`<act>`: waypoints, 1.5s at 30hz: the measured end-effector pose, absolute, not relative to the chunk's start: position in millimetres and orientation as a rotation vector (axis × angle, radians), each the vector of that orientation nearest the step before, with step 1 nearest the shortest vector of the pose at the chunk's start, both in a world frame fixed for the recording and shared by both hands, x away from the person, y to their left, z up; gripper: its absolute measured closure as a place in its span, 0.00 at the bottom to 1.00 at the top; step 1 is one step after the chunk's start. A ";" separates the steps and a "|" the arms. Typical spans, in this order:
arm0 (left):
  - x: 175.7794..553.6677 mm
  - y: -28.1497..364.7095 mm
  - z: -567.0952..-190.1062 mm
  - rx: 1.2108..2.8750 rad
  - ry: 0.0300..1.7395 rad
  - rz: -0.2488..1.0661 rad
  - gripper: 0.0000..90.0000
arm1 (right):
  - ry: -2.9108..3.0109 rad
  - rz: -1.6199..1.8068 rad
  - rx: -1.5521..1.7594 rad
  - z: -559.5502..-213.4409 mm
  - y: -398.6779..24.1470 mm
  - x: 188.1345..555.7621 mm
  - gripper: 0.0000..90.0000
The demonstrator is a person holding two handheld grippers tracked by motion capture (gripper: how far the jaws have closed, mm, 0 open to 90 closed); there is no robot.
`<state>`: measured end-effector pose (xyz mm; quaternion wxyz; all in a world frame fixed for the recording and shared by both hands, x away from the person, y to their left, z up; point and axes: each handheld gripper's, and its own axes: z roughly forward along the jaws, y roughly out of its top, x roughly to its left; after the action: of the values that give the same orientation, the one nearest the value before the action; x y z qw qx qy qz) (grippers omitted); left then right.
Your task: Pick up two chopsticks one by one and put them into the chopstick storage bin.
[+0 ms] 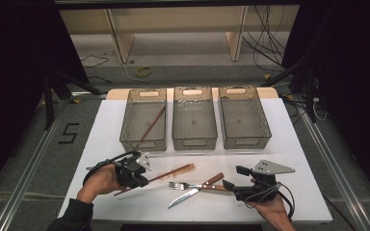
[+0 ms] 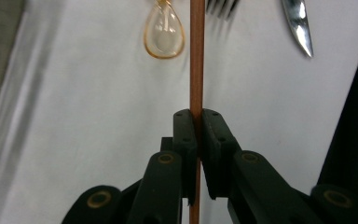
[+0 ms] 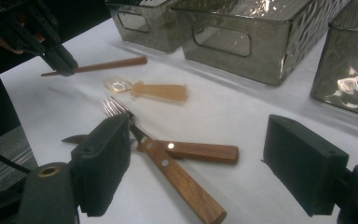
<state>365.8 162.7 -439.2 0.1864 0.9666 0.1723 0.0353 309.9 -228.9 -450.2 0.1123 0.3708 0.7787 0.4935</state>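
My left gripper [image 1: 141, 181] [image 2: 198, 123] is shut on a thin brown chopstick [image 1: 156, 177] [image 2: 196, 65], which runs straight out between the pads over the white table. In the right gripper view the same chopstick [image 3: 107, 64] sticks out of that gripper [image 3: 61, 63] at the far left. A clear amber spoon [image 1: 180, 169] [image 2: 164, 35] [image 3: 154, 90] lies just beyond it. A wood-handled fork [image 1: 188, 185] [image 3: 168, 165] and knife [image 1: 192, 192] [image 3: 200, 151] lie crossed. My right gripper [image 1: 235, 177] [image 3: 203, 163] stands open around their handles without touching them.
Three smoky clear bins stand in a row at the back: left [image 1: 142, 144], middle [image 1: 194, 143], right [image 1: 246, 142]. A second chopstick [image 1: 151, 126] lies in the left bin. The table's front edge runs close under both hands.
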 end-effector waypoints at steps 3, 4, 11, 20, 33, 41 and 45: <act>369.4 162.9 -435.5 2.698 0.523 0.126 0.94 | 2.286 1.448 1.090 -450.3 -228.9 309.9 0.26; 370.6 163.1 -434.3 2.687 0.534 0.133 0.94 | 2.285 1.449 1.091 -450.3 -228.9 310.0 0.26; 379.4 168.3 -424.1 2.609 0.641 0.175 0.94 | 2.289 1.447 1.089 -451.0 -228.7 310.5 0.26; 393.8 172.2 -415.6 2.532 0.732 0.203 0.94 | 2.287 1.449 1.095 -451.1 -228.9 310.8 0.26; 415.4 173.8 -394.3 2.470 0.787 0.255 0.94 | 2.289 1.450 1.096 -451.3 -229.0 311.2 0.26; 434.6 172.3 -377.7 2.453 0.809 0.285 0.94 | 2.287 1.452 1.097 -451.2 -229.3 311.1 0.26; 441.6 172.7 -372.6 2.425 0.835 0.287 0.94 | 2.287 1.452 1.098 -451.1 -229.5 311.1 0.26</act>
<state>441.6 172.7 -372.6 0.2770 0.9029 0.3109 0.1070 311.1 -229.5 -451.1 0.1089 0.3733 0.7778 0.4937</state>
